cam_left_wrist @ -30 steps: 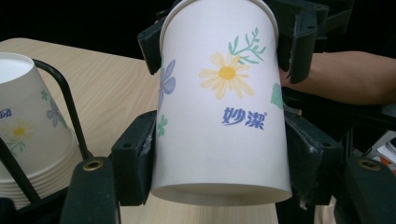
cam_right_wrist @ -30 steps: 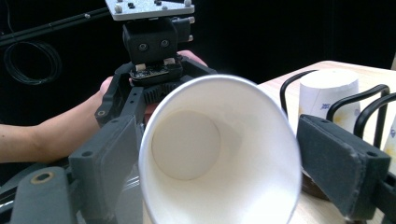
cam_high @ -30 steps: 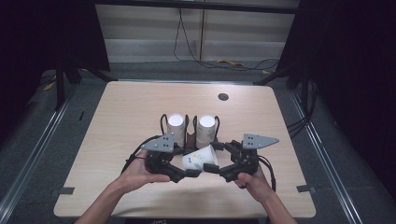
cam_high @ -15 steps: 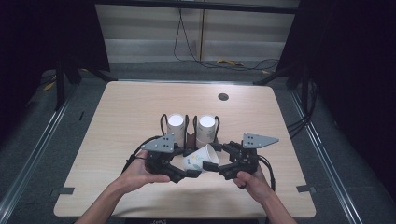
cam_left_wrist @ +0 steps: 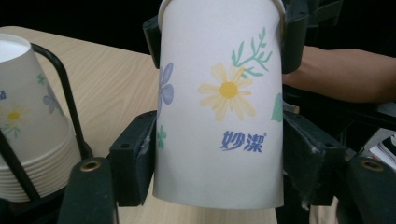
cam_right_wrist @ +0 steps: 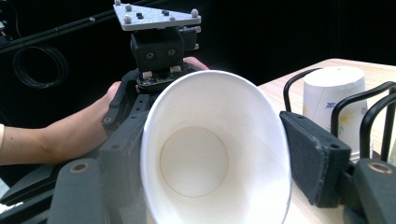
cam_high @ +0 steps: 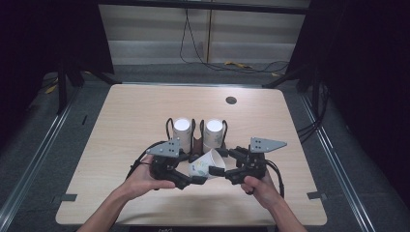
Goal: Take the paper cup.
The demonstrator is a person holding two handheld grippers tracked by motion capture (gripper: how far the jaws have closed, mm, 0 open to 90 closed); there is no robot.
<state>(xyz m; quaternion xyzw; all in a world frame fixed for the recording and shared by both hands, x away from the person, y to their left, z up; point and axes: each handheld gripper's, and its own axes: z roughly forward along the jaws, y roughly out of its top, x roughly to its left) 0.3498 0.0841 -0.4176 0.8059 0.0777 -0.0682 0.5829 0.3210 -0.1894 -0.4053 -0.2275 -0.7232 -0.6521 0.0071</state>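
Observation:
A white paper cup with a flower print (cam_high: 205, 164) lies on its side in the air between my two grippers, above the front of the table (cam_high: 135, 111). My right gripper (cam_high: 220, 166) has just been closing and is shut on the cup's rim. In the right gripper view (cam_right_wrist: 215, 158) the mouth (cam_right_wrist: 210, 154) is squeezed into an oval. My left gripper (cam_high: 191, 176) has just been opening. Its pads (cam_left_wrist: 140, 158) stand close on both sides of the cup's base end (cam_left_wrist: 219, 140) without pressing it.
Two stacks of upturned paper cups stand in black wire holders just behind the grippers, one on the left (cam_high: 183, 126) and one on the right (cam_high: 213, 129). A small dark round hole (cam_high: 231, 100) sits in the table farther back. The person's forearms come in from the front edge.
The right gripper's jaws have closed in on the cup's rim. The left jaws have eased apart a little. Both hands and the cup have kept their place.

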